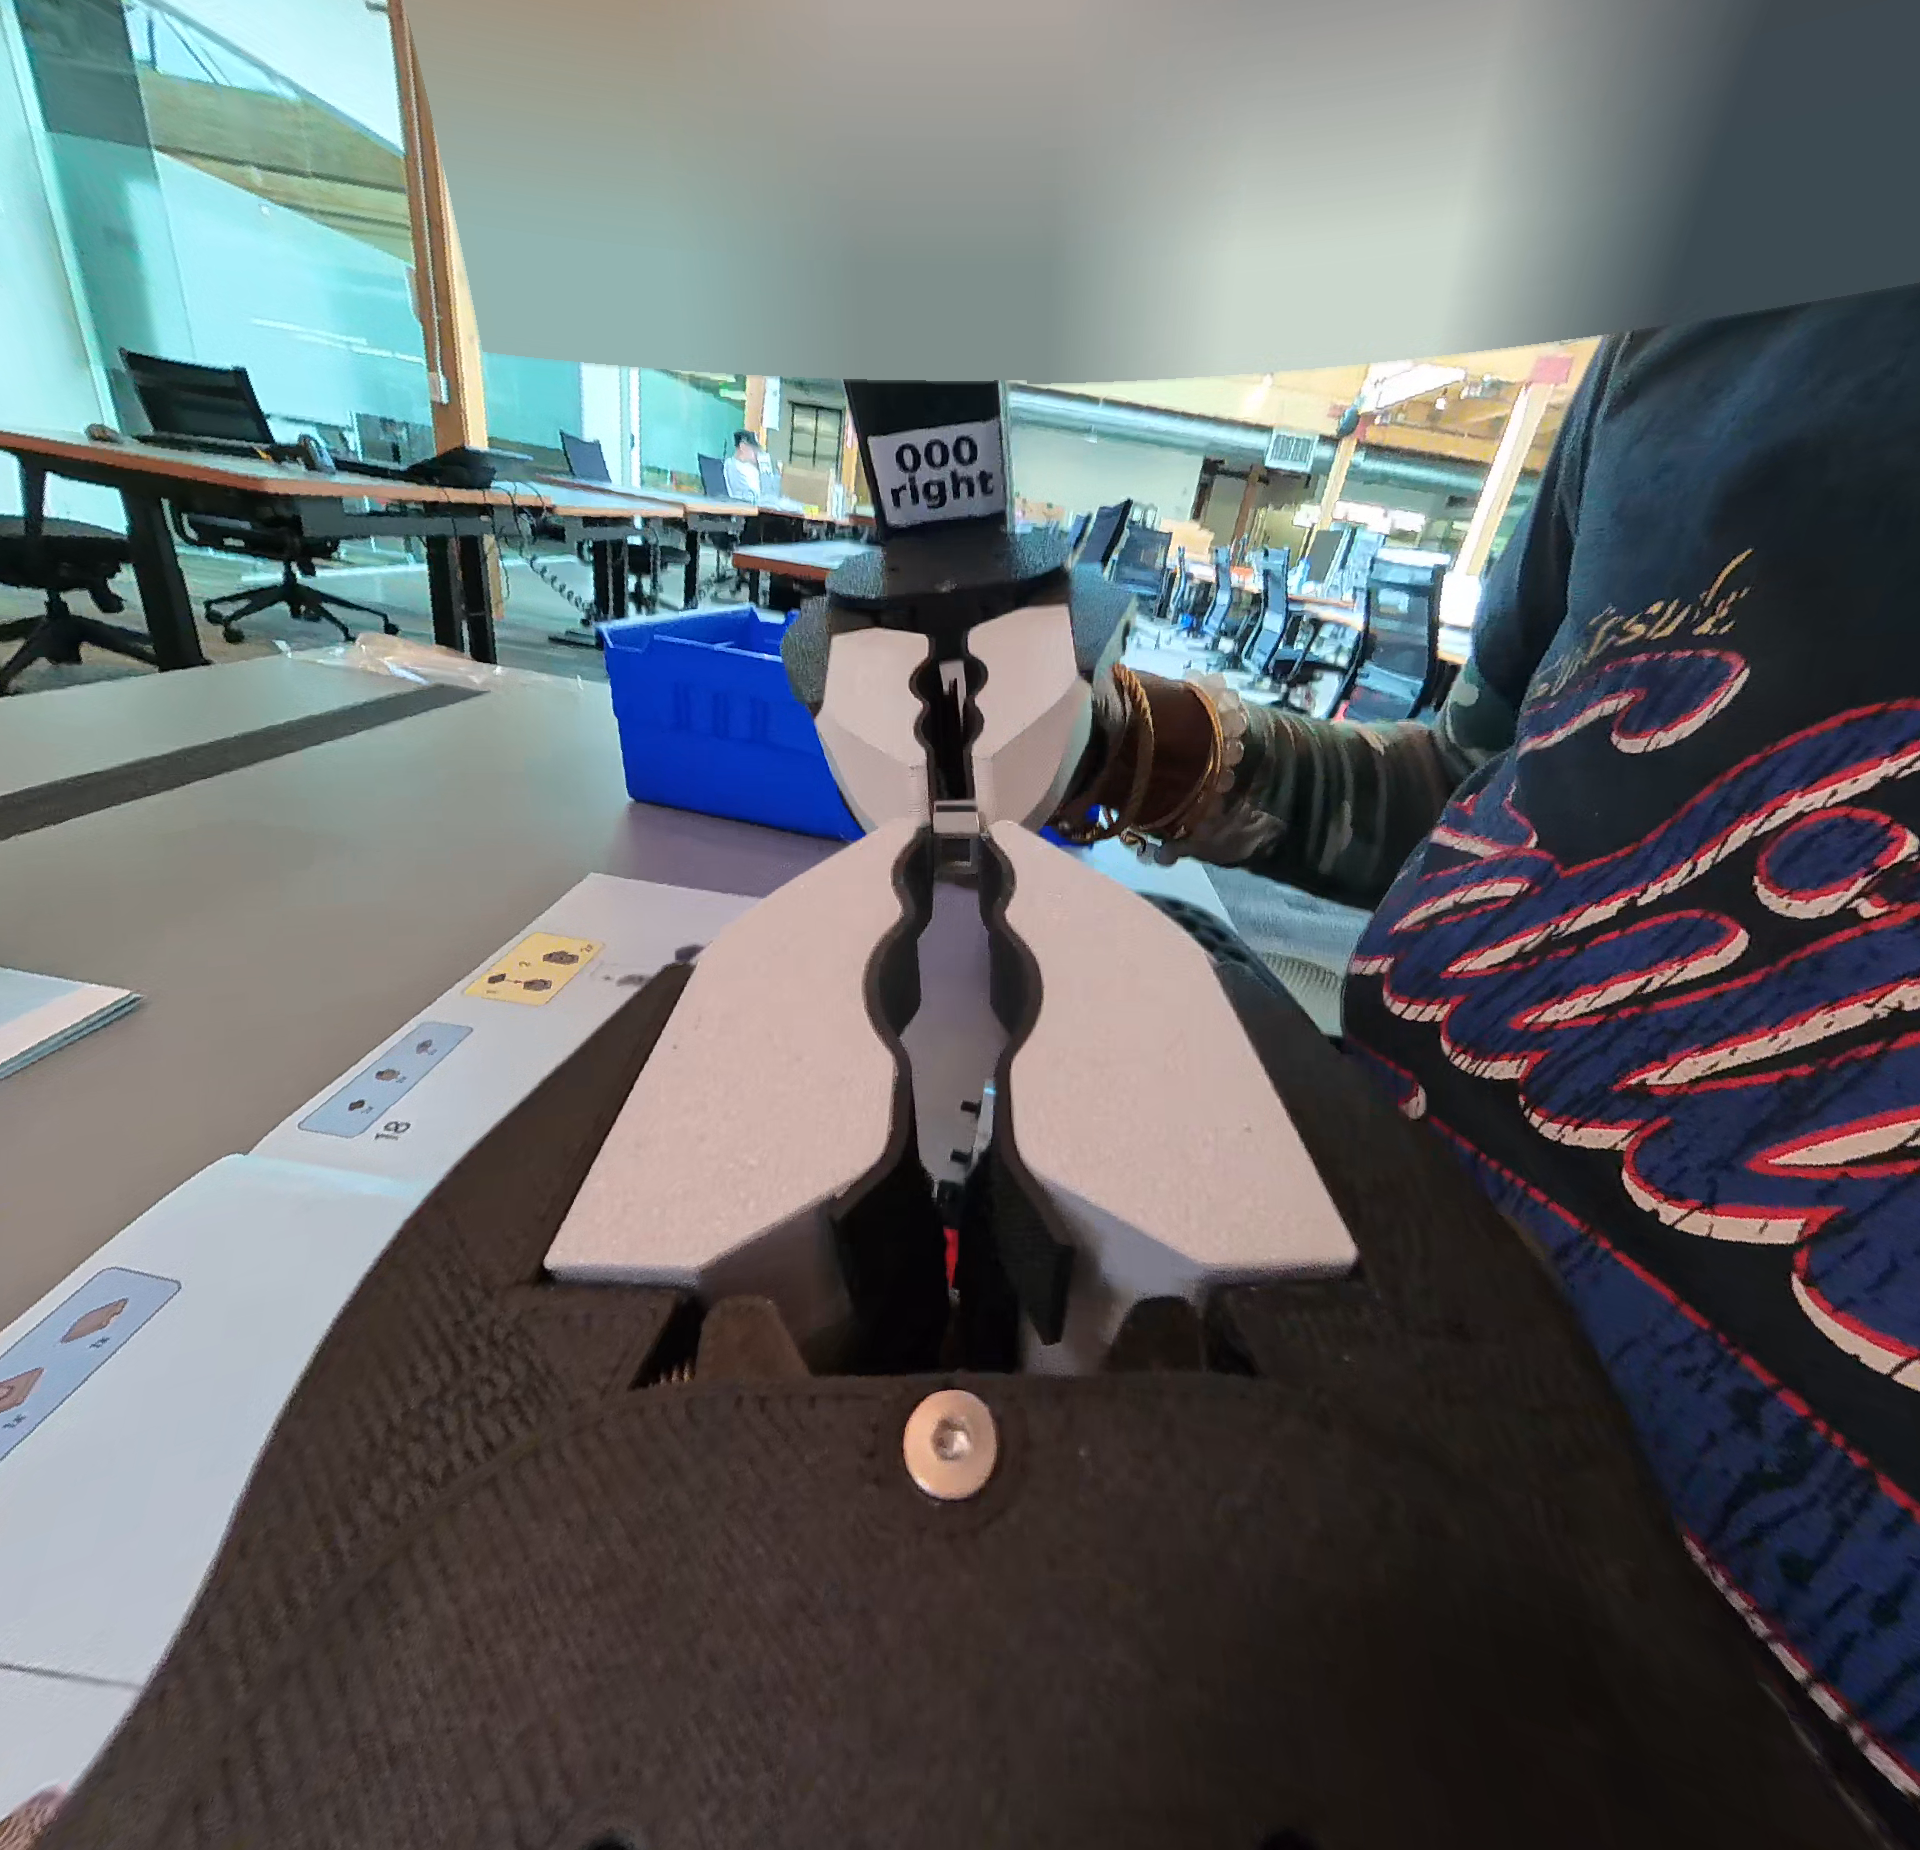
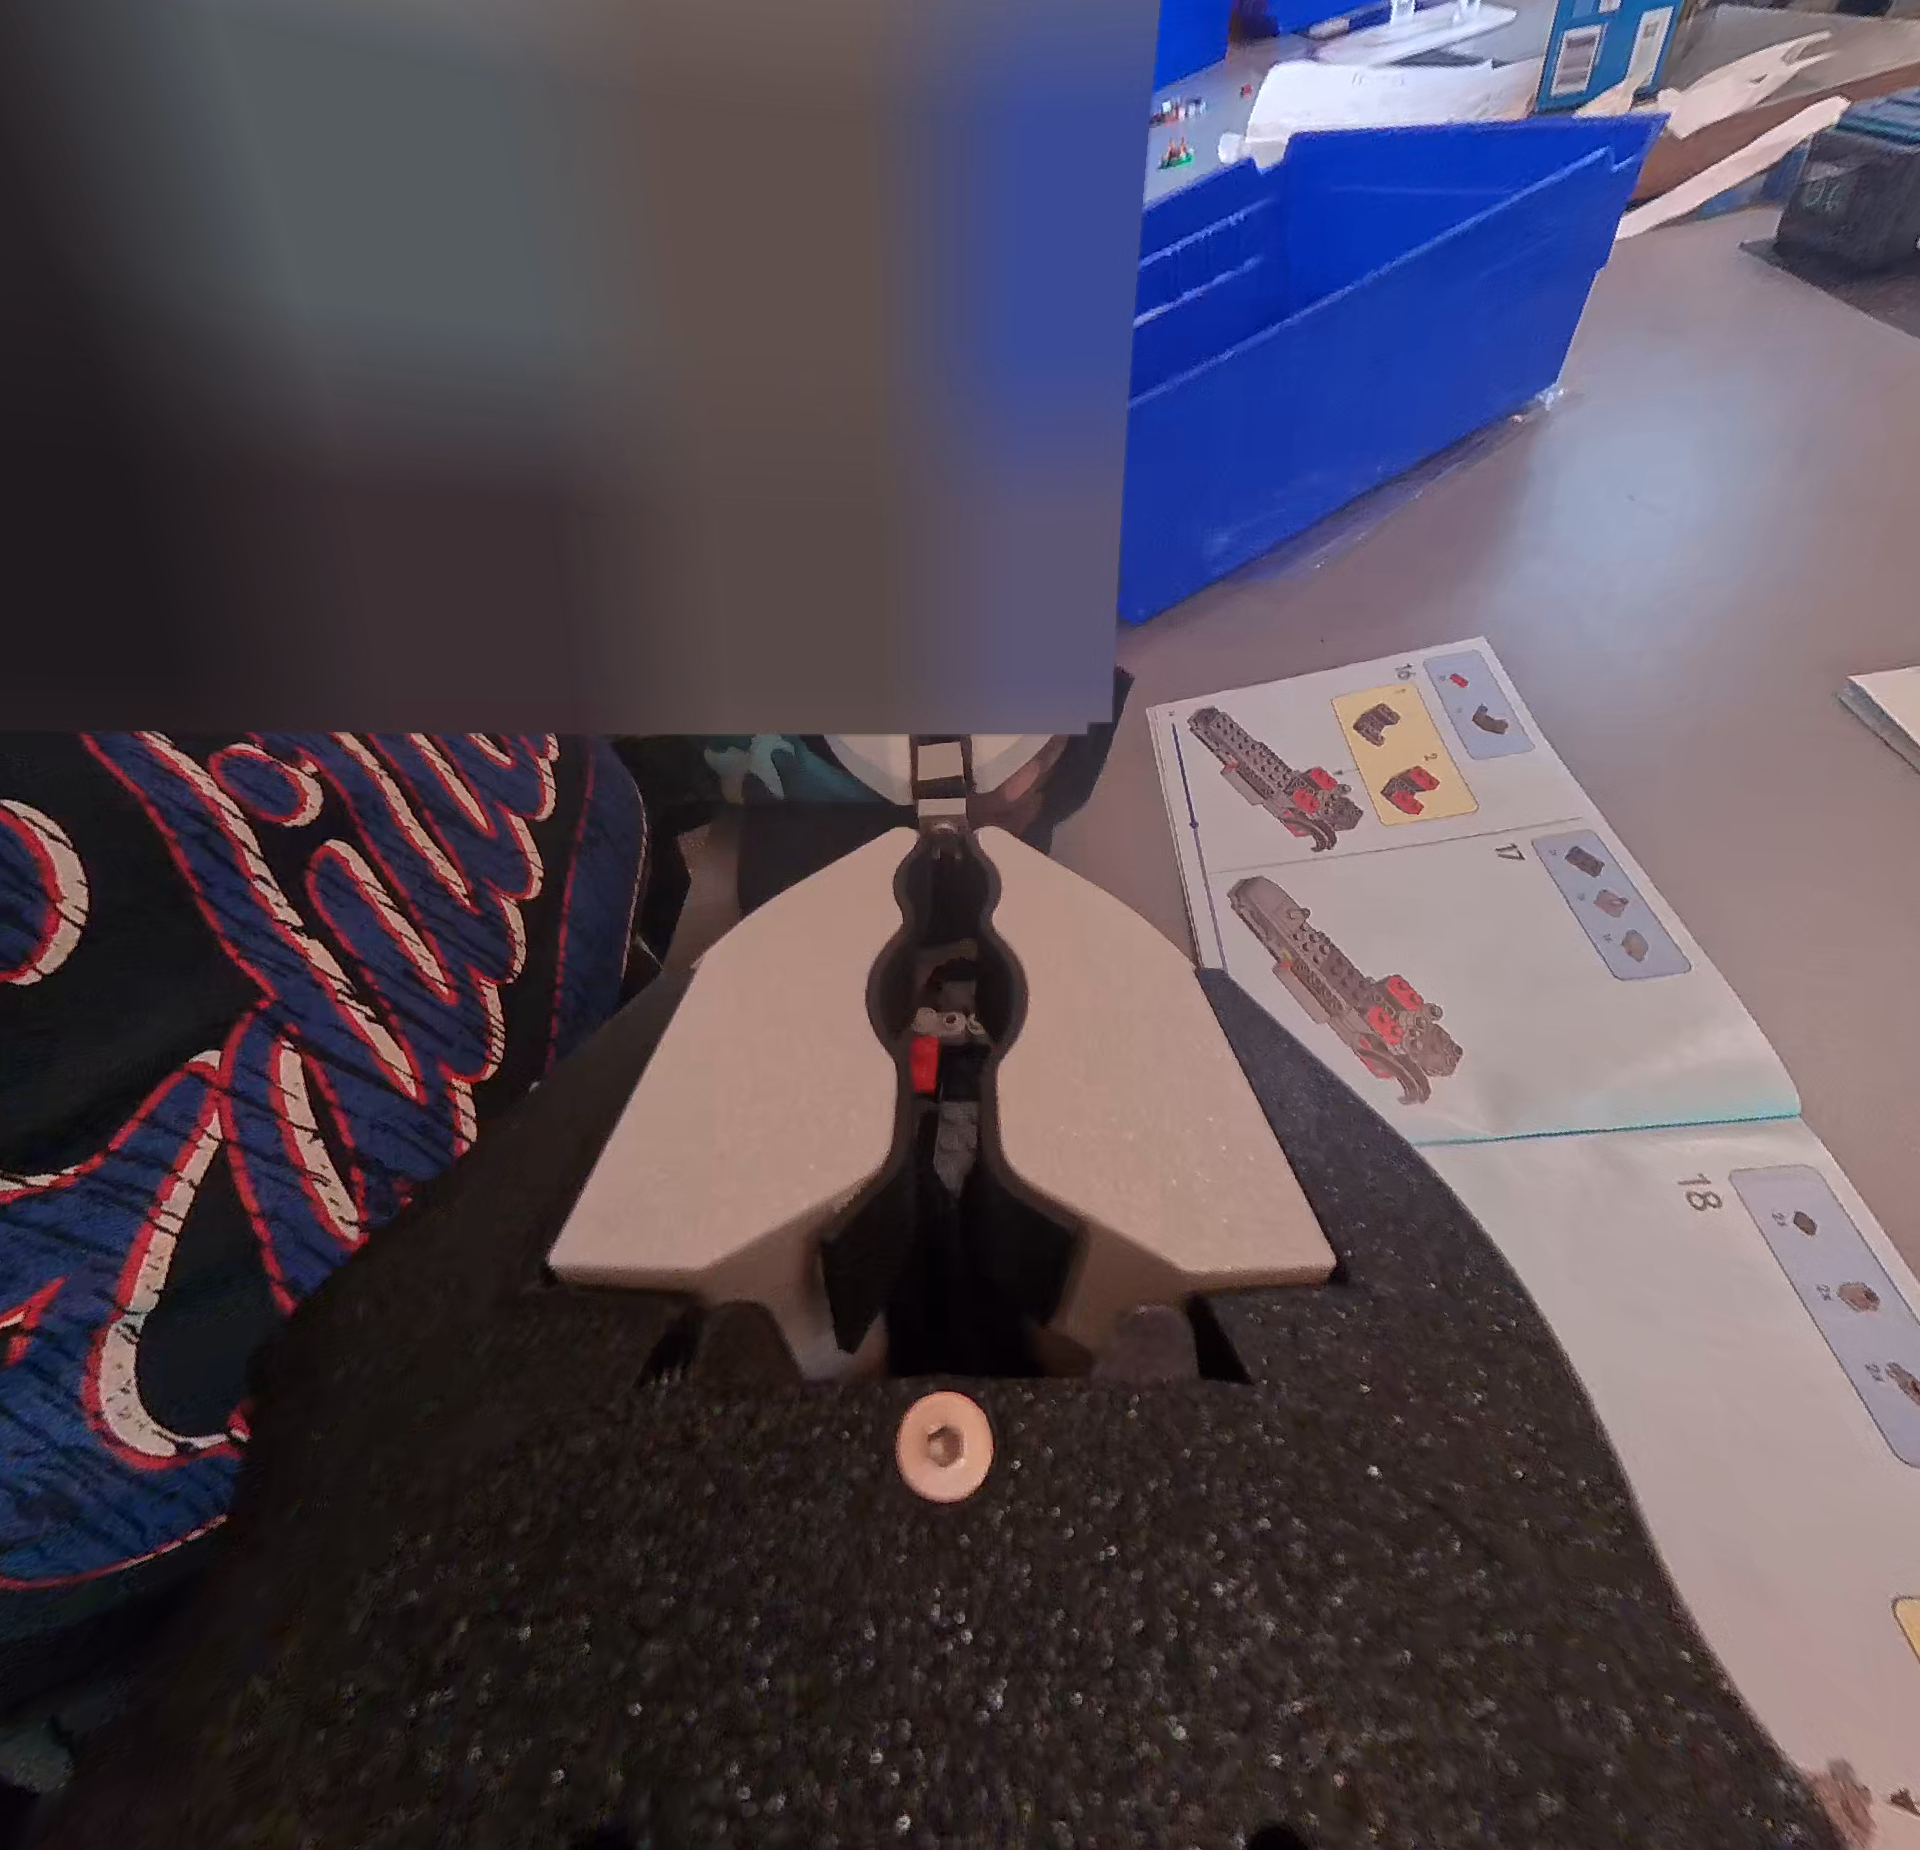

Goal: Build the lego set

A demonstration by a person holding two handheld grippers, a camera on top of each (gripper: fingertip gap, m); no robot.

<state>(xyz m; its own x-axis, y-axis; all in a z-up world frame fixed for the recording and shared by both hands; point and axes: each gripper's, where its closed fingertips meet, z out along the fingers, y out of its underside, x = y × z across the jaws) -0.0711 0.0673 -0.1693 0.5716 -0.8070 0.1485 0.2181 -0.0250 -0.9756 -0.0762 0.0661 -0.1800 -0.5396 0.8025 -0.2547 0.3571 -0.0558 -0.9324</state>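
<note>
Both grippers meet tip to tip above the instruction booklet (image 2: pixel 1475 917). The left gripper (image 1: pixel 956 850) and right gripper (image 2: pixel 943 844) each pinch narrow on the lego assembly (image 2: pixel 940 1052), apparently one shared model. Misaligned pressing may split it.

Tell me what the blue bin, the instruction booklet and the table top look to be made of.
Blue bin: looks like moulded plastic, smooth with a slight sheen, with ribbed walls.
Instruction booklet: glossy printed paper; the pages curve and catch light.
Table top: a smooth matte grey surface, probably laminate, though the pictures leave that open.
</note>
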